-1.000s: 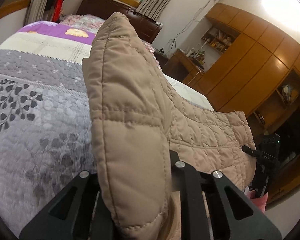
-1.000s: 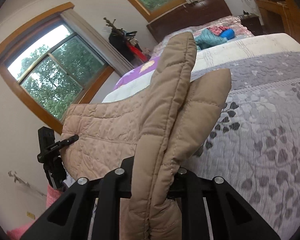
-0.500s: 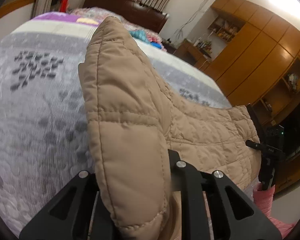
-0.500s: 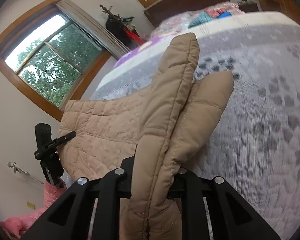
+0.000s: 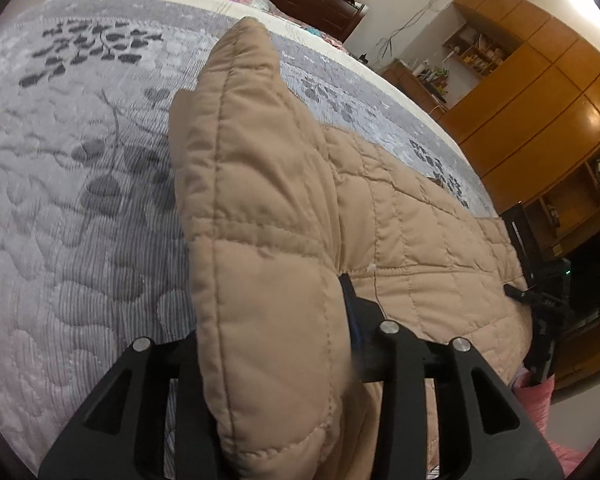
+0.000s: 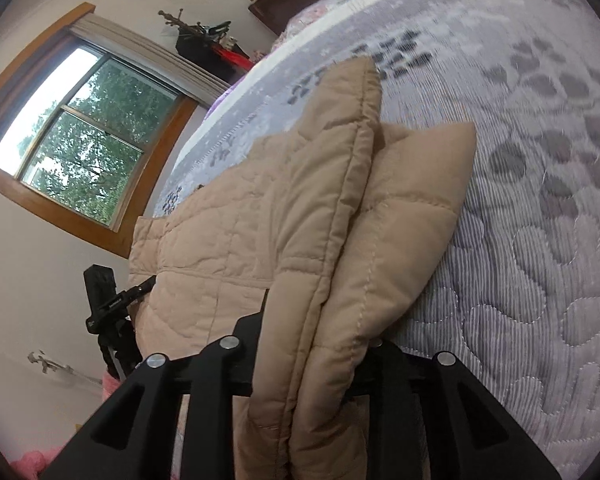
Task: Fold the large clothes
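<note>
You've got both grippers clamped on the tan quilted jacket (image 5: 400, 216): left gripper (image 5: 276, 344) pinching one thick corner, right gripper (image 6: 312, 344) pinching two layers, the rest stretched over the grey bedspread (image 5: 80, 200).

Tan quilted jacket (image 5: 268, 216) (image 6: 320, 248) is filling the centre of both wrist views. Padded fabric, square stitching. In the left wrist view a thick folded edge is standing upright from the bottom centre toward the upper middle of the frame, while the rest is spreading flat to the right across the grey bedspread. In the right wrist view two padded layers are rising side by side from the bottom centre, tips pointing upper right; the quilted body is stretching away to the left.
</note>
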